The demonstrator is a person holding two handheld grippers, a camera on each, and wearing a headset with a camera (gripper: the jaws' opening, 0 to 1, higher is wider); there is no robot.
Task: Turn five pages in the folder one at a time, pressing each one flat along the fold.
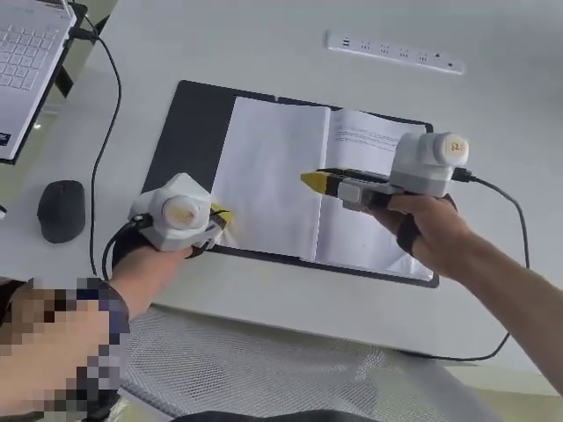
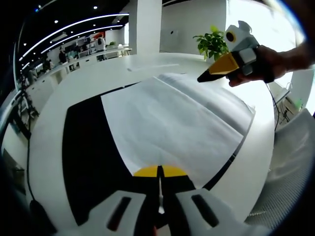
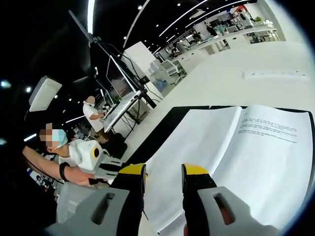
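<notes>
I see my left gripper (image 1: 218,216) with its jaws pressed together at the near left corner of the left page (image 1: 264,167). The black folder (image 1: 186,132) lies open on the white table (image 1: 264,53). My right gripper (image 1: 315,181), its 2 jaws spread, points at the fold.

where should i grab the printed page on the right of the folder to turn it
I'd take the printed page by its free outer edge, near a corner, coming in from the right. It lies flat and is bound at the fold, so the far edge should lift easiest. The right gripper, open, sits over the fold.
</notes>
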